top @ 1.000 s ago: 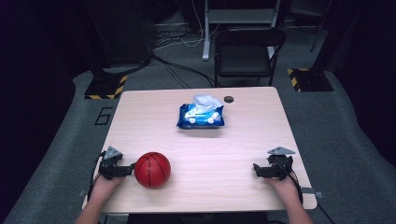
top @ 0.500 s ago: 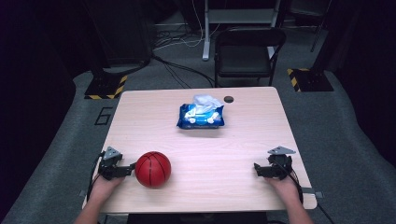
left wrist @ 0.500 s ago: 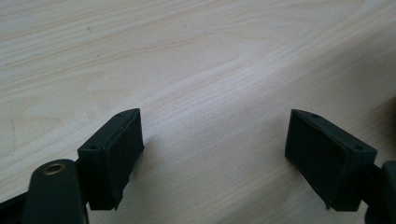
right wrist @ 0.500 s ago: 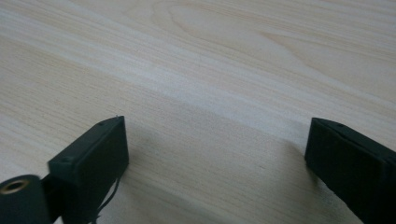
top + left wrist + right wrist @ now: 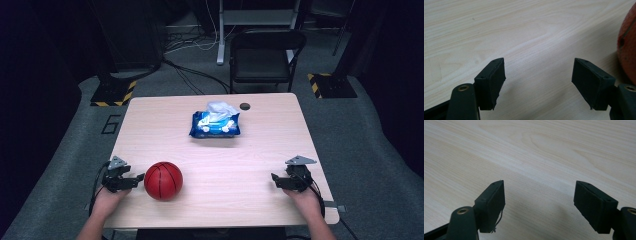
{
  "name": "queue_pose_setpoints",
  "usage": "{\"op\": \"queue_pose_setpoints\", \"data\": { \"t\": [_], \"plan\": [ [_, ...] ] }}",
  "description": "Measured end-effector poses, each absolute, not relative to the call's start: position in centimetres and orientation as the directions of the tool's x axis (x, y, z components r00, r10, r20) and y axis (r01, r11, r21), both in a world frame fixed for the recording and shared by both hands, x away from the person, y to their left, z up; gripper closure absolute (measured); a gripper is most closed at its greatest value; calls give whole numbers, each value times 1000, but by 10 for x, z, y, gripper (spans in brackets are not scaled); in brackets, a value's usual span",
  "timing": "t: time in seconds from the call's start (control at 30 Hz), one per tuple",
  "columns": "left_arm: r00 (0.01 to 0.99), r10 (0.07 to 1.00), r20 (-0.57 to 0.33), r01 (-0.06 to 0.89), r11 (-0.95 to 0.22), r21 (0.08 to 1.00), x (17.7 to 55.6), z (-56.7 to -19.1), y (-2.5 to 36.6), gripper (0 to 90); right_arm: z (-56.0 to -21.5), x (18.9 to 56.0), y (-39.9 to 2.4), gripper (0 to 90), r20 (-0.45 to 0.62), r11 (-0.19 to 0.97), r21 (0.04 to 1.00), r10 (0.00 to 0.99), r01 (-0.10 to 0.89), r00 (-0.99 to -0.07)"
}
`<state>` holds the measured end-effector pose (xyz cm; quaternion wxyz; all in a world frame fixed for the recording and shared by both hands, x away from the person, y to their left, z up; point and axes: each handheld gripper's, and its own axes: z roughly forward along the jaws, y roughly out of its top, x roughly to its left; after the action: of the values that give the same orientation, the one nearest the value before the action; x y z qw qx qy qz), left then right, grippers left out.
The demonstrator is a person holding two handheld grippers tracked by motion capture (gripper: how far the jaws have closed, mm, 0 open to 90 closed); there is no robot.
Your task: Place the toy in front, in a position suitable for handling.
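We see a pale wood-grain counter (image 5: 220,165) on grey carpet, a black chair (image 5: 265,55) behind its far edge. Near the far edge lies a blue wet-wipes pack (image 5: 215,125), one white wipe (image 5: 220,107) standing out of it. A red basketball (image 5: 163,180) rests near the near left corner, just beside the left tongs (image 5: 135,179). The right tongs (image 5: 276,179) sit at the near right corner. Both have just been closing but gape, grasping nothing.

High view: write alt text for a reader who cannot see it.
A person's hands rest two black grippers on the near edge of a pale wooden table: the left gripper beside a red ball, the right gripper on bare wood. A blue pack of wipes lies farther back, with a black chair beyond the table.
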<state>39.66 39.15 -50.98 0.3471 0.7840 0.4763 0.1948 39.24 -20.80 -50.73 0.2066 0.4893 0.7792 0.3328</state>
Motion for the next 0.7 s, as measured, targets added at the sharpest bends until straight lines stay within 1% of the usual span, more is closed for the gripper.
{"op": "queue_pose_setpoints", "data": {
  "t": [0.13,0.33,0.4,0.47,0.5,0.7],
  "plan": [
    [455,890,-32,611,-286,738,392,-497,392,271,-502,390,-204,257,1,313,716,893,624,-450],
    [455,890,-14,603,-297,741,389,-488,396,274,-494,388,-197,257,-4,329,724,881,607,-473],
    [464,886,-19,597,-296,746,386,-482,398,274,-489,387,-191,257,-11,346,731,868,589,-496],
    [469,883,-19,592,-298,749,385,-481,399,273,-488,387,-187,257,-7,342,732,869,589,-495],
    [482,876,-21,582,-303,754,382,-478,398,273,-485,387,-182,257,-18,360,736,857,573,-516],
    [509,860,-15,560,-318,766,372,-472,396,272,-478,386,-169,256,-6,363,748,841,556,-541]
  ]
}}
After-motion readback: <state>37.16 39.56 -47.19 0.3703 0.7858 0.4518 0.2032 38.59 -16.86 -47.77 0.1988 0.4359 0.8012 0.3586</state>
